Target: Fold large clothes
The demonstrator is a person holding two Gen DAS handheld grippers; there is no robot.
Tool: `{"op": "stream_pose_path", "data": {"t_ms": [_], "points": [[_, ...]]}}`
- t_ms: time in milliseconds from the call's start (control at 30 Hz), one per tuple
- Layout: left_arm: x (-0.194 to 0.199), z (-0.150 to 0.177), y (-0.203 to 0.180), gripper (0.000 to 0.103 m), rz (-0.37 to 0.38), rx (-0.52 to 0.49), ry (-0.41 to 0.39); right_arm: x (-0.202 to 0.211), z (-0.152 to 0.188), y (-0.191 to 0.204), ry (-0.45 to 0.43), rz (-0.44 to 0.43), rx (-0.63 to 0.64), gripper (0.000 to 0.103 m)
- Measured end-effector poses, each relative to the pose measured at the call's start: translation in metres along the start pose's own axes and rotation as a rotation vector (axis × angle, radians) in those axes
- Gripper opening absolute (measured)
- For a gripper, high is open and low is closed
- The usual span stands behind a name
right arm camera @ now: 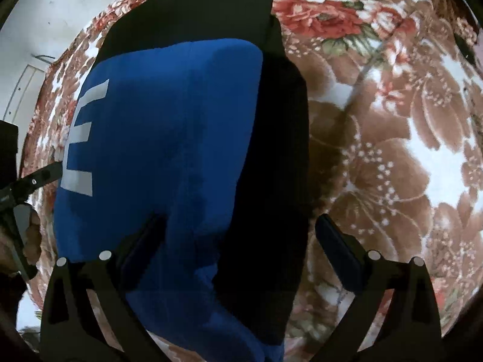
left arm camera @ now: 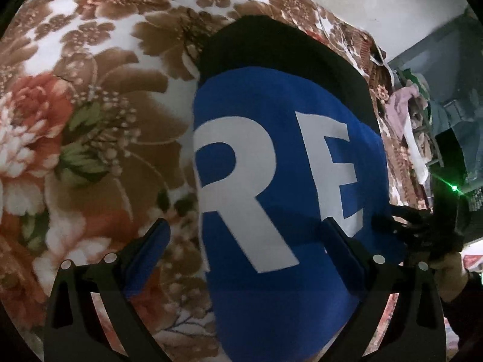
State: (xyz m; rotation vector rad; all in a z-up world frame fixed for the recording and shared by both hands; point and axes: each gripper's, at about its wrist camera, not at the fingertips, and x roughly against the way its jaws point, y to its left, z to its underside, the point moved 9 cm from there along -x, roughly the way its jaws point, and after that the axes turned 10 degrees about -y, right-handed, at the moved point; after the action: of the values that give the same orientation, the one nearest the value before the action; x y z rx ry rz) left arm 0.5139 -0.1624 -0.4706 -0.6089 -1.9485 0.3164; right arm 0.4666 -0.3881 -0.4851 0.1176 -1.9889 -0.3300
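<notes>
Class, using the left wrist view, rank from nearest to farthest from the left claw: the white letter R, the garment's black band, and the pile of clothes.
1. White letter R, just ahead of the left claw.
2. Black band, beyond the blue panel.
3. Pile of clothes, far right, off the blanket.

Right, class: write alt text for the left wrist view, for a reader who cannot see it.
A folded blue and black garment with large white letters "RE" lies on a floral blanket. The left gripper is open above it, one of its fingers over the blanket, the other over the blue cloth.
</notes>
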Motion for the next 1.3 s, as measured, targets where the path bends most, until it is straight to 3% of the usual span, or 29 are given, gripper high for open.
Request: {"op": "stream_pose_path", "data": {"t_ms": [233,500,567,700,867,933,967,1000,1067,1133,1200,1300], "points": [[-0.025,0.012,0.004,0.099,0.119,0.099,0.103,-0.024,0.001,0.001,0.113,-0.197,-0.124,0.098],[-0.049,0.017,-0.002,0.099,0.186,0.142,0.236,-0.038,-0.002,0.023,0.191,-0.368,-0.125,0.099],[-0.045,0.014,-0.021,0.096,0.223,0.113,0.241,-0.038,-0.003,0.029,0.209,-0.391,-0.136,0.099],[-0.051,0.019,-0.040,0.099,0.133,-0.005,0.257,-0.034,-0.005,0.036,0.192,-0.426,-0.130,0.099],[-0.072,0.024,-0.023,0.099,0.287,0.147,0.230,-0.051,-0.005,0.029,0.225,-0.498,-0.203,0.099],[-0.072,0.025,-0.024,0.098,0.301,0.147,0.222,-0.055,-0.006,0.026,0.226,-0.530,-0.238,0.099],[-0.073,0.026,-0.025,0.098,0.299,0.145,0.219,-0.055,-0.006,0.026,0.229,-0.537,-0.245,0.094],[-0.073,0.027,-0.025,0.097,0.301,0.143,0.218,-0.054,-0.005,0.026,0.232,-0.532,-0.230,0.091],[-0.064,0.031,-0.021,0.082,0.299,0.154,0.231,-0.049,-0.004,0.027,0.246,-0.530,-0.212,0.074],[-0.053,0.029,-0.028,0.072,0.255,0.101,0.235,-0.039,-0.006,0.027,0.258,-0.537,-0.197,0.067],[-0.049,0.025,-0.039,0.067,0.234,0.046,0.224,-0.041,-0.006,0.028,0.263,-0.522,-0.185,0.065],[-0.064,0.029,-0.027,0.065,0.228,0.097,0.223,-0.057,-0.003,0.028,0.256,-0.495,-0.208,0.065]]}}
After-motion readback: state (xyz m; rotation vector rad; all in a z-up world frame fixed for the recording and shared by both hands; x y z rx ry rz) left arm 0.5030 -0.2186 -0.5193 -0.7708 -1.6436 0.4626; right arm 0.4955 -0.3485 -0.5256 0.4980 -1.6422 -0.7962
